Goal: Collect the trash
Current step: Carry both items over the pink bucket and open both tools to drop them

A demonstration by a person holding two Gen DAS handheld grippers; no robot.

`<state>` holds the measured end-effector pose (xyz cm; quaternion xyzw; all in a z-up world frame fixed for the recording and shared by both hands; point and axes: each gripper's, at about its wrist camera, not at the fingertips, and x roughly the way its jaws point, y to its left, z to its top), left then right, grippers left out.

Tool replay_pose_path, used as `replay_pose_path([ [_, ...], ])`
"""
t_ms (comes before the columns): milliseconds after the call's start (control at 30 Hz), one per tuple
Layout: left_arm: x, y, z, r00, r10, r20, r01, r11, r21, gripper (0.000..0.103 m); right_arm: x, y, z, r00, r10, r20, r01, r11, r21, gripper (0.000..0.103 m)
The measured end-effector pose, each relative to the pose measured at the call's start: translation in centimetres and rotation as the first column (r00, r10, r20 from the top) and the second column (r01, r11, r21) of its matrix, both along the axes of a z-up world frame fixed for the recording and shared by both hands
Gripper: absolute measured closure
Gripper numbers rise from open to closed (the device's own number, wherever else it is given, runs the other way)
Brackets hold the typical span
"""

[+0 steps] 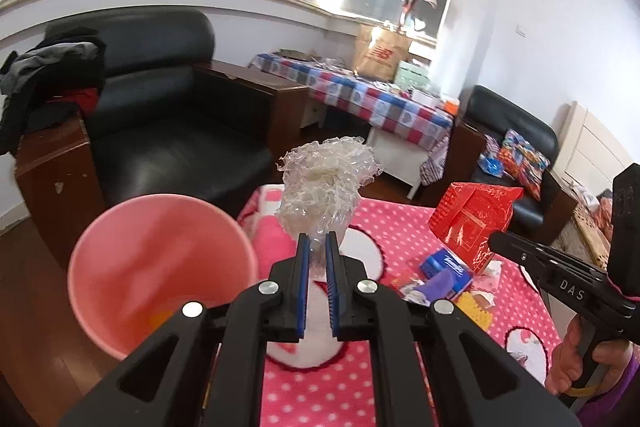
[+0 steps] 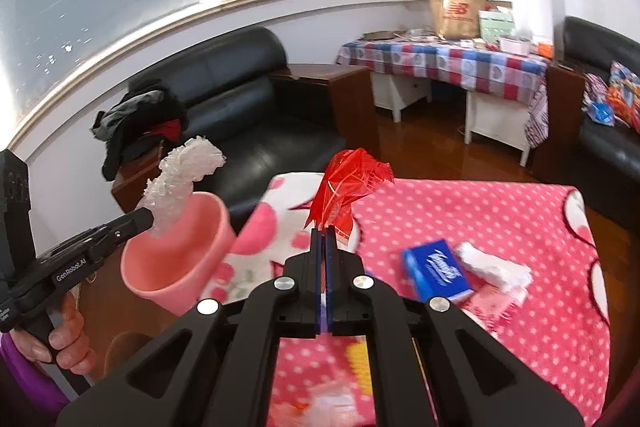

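Note:
My left gripper (image 1: 317, 242) is shut on a crumpled clear plastic wrapper (image 1: 324, 187) and holds it up just right of the pink bin (image 1: 160, 267). In the right wrist view the wrapper (image 2: 180, 179) hangs over the pink bin's (image 2: 180, 259) rim, held by the left gripper (image 2: 150, 221). My right gripper (image 2: 324, 230) is shut on a red plastic bag (image 2: 348, 183), lifted above the pink dotted blanket (image 2: 500, 227). The red bag (image 1: 472, 223) also shows in the left wrist view, held by the right gripper (image 1: 494, 239).
A blue tissue pack (image 2: 436, 271) and white crumpled paper (image 2: 496, 271) lie on the blanket, with more scraps (image 1: 416, 291) near them. A black armchair (image 1: 160, 123) stands behind the bin. A checked-cloth table (image 2: 444, 59) and a second black sofa (image 2: 608, 147) stand further back.

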<state>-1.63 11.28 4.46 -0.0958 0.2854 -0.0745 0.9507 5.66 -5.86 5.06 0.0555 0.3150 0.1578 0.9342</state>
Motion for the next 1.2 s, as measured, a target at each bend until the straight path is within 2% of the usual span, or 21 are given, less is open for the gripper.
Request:
replay_pose_path([
  [267,-1.8,4.1,0.0,0.995,0.099,0.008,-0.099,0.995,0.004,0.096,0.7,5.7,0.4,0.992,0.123,-0.006,-0.123,0.992,0.0,0.101],
  [633,-3.4,11.2,-2.0,0.966,0.256,-0.044,-0.255,0.967,0.025,0.096,2.5,14.2,-1.3,0.959,0.275,-0.069,-0.274,0.961,0.022,0.101],
  [900,-1.7,13.3,-4.3,0.952,0.276,-0.13,-0.274,0.961,0.037,0.096,4.3,18.9,-3.6,0.932,0.326,-0.156,-0.33,0.944,0.002,0.101],
  [1200,0.3,13.3,-7.0,0.929,0.284,-0.238,-0.271,0.959,0.085,0.095,6.3,20.9,-6.7,0.914,0.319,-0.251,-0.333,0.943,-0.013,0.101],
])
